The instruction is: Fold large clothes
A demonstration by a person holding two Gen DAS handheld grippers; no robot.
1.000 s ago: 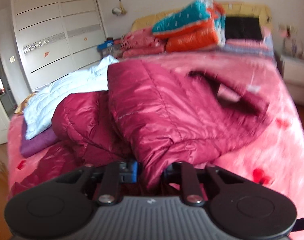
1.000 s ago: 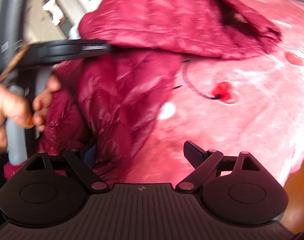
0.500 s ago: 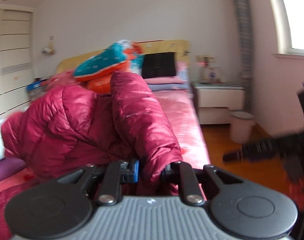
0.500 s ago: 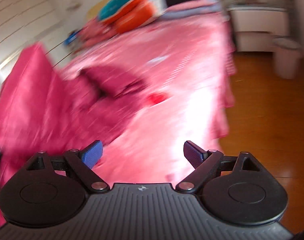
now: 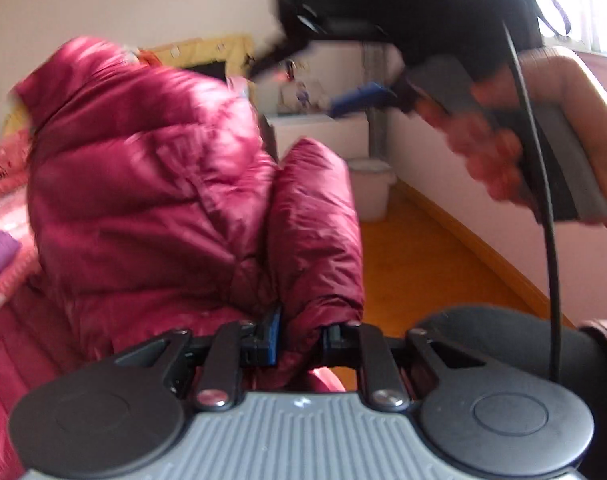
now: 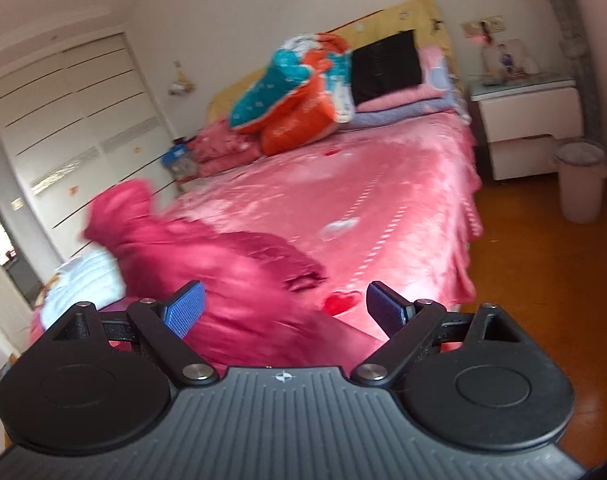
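A large crimson puffer jacket [image 5: 143,184] is lifted off the pink bed. My left gripper [image 5: 301,338] is shut on a sleeve or edge of the jacket and holds it up over the bed's side. In the right wrist view the jacket [image 6: 239,280] lies bunched at the near left of the bed [image 6: 383,200]. My right gripper [image 6: 283,312] is open and empty, above the jacket's near part. In the left wrist view the right gripper [image 5: 359,100] appears high at the upper right, held in a hand.
Pillows and folded quilts [image 6: 303,92] are piled at the headboard. A white nightstand [image 6: 527,128] and a white bin [image 6: 581,180] stand to the bed's right on the wooden floor. A white quilt [image 6: 87,280] lies at the left, and a wardrobe [image 6: 75,136] stands behind.
My left gripper has lifted the jacket and swung it to the right, off the bed surface. My right gripper has risen and turned toward the headboard, staying open.
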